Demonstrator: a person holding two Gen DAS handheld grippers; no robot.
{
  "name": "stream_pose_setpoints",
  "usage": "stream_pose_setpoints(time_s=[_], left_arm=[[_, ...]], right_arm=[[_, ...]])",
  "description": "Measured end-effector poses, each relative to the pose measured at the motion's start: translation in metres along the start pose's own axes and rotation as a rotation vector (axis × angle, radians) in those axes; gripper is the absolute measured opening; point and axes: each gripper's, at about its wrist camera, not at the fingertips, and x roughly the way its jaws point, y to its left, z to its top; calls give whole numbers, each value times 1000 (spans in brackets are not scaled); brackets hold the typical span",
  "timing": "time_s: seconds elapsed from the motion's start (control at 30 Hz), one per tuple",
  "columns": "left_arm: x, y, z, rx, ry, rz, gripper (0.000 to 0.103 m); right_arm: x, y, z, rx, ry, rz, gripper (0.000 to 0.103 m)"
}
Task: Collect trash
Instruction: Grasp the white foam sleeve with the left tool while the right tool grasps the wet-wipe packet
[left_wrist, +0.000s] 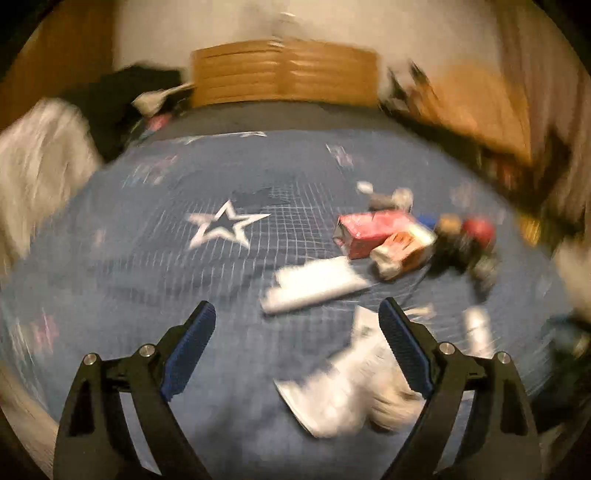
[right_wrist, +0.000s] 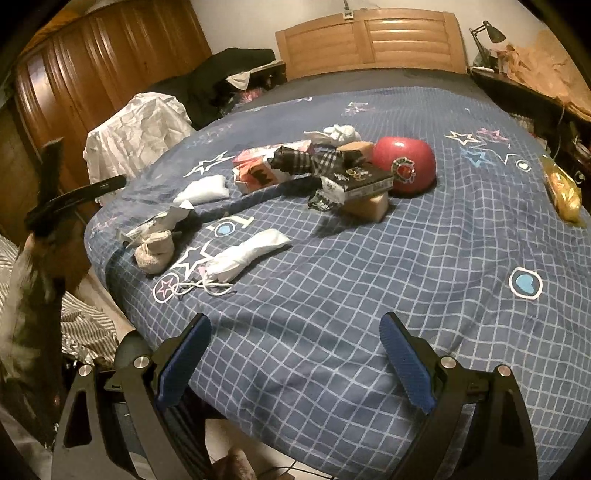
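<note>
Trash (right_wrist: 317, 166) lies heaped on the bed (right_wrist: 424, 258), toward its middle: crumpled wrappers, small cartons, a black box, with a white knotted bag (right_wrist: 247, 254) and a wadded tissue (right_wrist: 155, 251) nearer the bed's edge. Most of it looks light and soft, likely to crush or slip, so pinching a wrapper's bunched middle or a carton across its narrow sides seems safest. Both the left gripper (left_wrist: 297, 325) and the right gripper (right_wrist: 295, 332) are spread wide and empty, above the blue checked cover.
</note>
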Motion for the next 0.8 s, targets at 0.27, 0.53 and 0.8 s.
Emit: stream_pose_setpoints(time_s=[0.27,0.53,0.8], left_arm=[[109,-35,12,401,238,-105,87],[151,-19,20,288,271,-221,60],[74,16,26,20,-46,-159,26]], right_arm=[[4,-11,-2,59,17,-38,93],[20,-3,2,32,47,-42,93],[27,38,29,-153,-11,18,92]])
